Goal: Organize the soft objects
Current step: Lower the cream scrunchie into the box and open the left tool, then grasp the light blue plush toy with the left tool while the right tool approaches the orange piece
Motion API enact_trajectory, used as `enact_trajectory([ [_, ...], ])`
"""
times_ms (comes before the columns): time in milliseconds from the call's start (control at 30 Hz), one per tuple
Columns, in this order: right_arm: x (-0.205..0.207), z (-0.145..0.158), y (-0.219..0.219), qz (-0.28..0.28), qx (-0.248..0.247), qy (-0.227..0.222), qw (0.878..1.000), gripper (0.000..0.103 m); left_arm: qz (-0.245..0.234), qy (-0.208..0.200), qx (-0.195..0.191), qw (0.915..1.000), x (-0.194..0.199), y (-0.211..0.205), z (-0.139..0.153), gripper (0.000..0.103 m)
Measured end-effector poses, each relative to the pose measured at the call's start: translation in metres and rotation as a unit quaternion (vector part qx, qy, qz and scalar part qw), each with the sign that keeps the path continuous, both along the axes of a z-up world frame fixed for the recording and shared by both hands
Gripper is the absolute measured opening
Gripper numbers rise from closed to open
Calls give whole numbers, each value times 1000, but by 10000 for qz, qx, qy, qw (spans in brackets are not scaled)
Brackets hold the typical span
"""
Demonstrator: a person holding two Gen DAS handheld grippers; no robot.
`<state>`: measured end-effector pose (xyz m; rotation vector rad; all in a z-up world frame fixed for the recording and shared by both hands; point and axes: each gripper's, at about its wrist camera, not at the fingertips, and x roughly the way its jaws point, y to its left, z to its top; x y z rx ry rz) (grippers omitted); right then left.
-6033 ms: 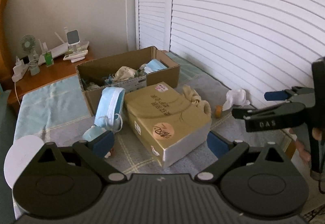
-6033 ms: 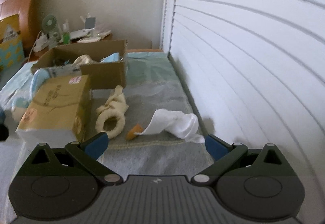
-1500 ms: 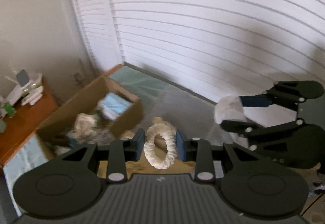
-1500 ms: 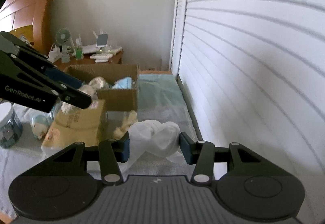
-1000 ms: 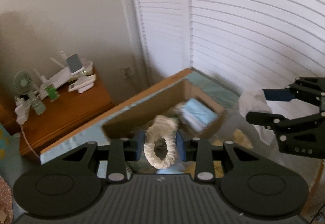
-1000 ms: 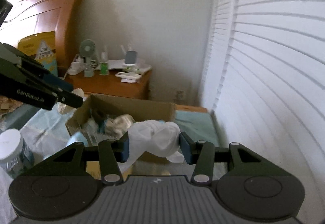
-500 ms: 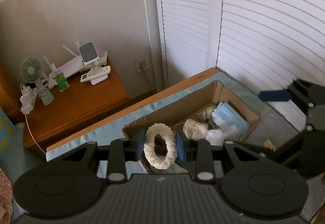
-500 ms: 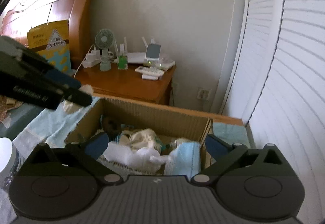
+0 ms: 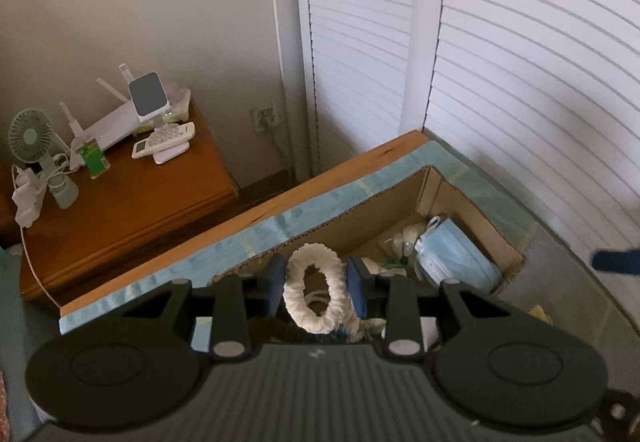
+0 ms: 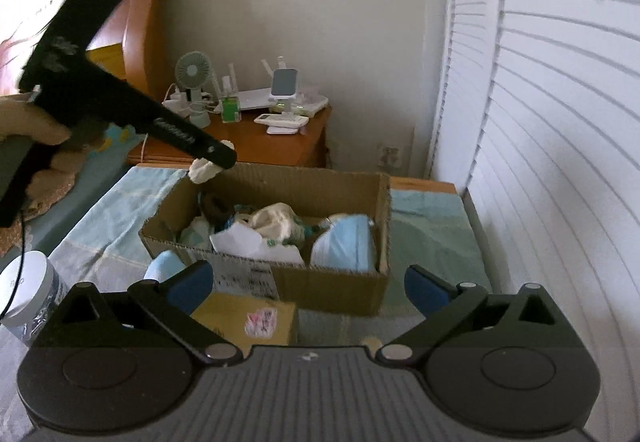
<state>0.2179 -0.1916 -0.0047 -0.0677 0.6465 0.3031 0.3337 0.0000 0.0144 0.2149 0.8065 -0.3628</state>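
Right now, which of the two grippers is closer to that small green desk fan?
The left gripper: it hangs at the cardboard box's far rim, just before the nightstand with the fan. The right gripper, open, sits behind the box's near side.

Each gripper is showing a matte black body with a ribbed grey deck running along its near edge. The left gripper [image 9: 316, 288] is carrying 2 round black discs, one at either side, and 2 silver screw heads where its black linkage bars are pivoting. Its pads [image 9: 275, 284] are wearing blue facing. The right gripper [image 10: 308, 280] is built alike, with blue pads [image 10: 192, 281] and 2 silver screws. Seen from the right wrist, the left gripper's black finger is bearing pale lettering, too blurred for reading.
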Motion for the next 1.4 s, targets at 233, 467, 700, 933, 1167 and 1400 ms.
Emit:
enact_trajectory([
  [233,-20,-3,-24,-456,139,18,9989,103,191,-69,-103,9997,5,-4,3,88],
  [467,-43,-4,-35,-587,60,12,9983,103,202,-80,-45,9998,-19,-2,16,88],
  [700,-75,-5,-40,-682,-86,0,9976,103,130,-270,-58,9995,-68,3,31,88],
  [933,-100,-24,-46,-759,-242,262,9965,103,97,-410,-191,9989,-121,7,35,88],
  [1167,-109,-61,-45,-788,-526,654,9934,103,127,-574,-344,9977,-169,10,25,88],
  [1400,-107,-82,-43,-619,-545,924,9923,103,492,-500,-566,9959,-197,19,-1,89],
])
